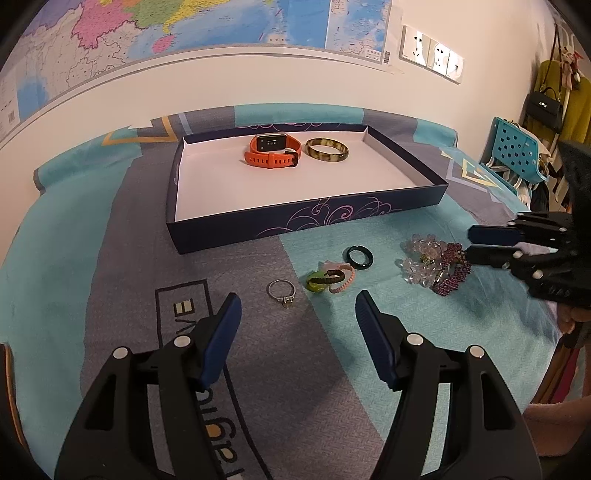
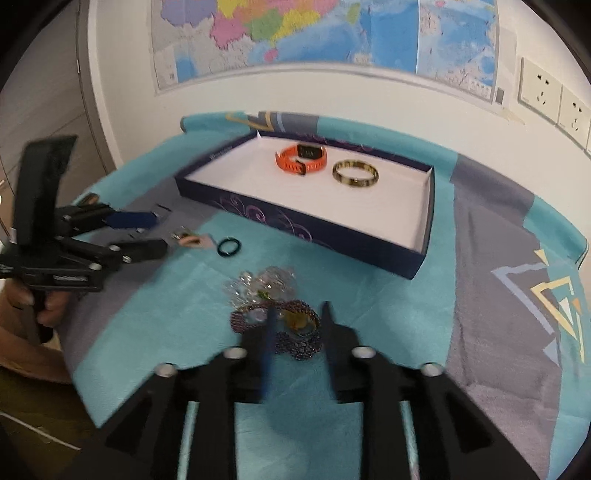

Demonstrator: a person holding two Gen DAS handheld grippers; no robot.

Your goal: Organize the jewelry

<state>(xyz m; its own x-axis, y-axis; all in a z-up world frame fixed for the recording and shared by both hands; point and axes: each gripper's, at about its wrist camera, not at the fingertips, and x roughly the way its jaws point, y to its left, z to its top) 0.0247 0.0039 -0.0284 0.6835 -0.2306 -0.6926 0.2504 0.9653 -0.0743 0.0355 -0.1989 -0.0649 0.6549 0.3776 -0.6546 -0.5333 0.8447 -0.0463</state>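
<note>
A dark blue box lid holds an orange watch and a tortoiseshell bangle. In front of it on the cloth lie a silver ring, a small pile of green and pink rings, a black ring, and a heap of clear and purple beaded bracelets. My left gripper is open, just short of the silver ring. My right gripper is open with its fingers straddling the purple beads.
A teal and grey cloth covers the table. A wall with a map and sockets stands behind the box. A blue perforated chair and hanging clothes are at the right.
</note>
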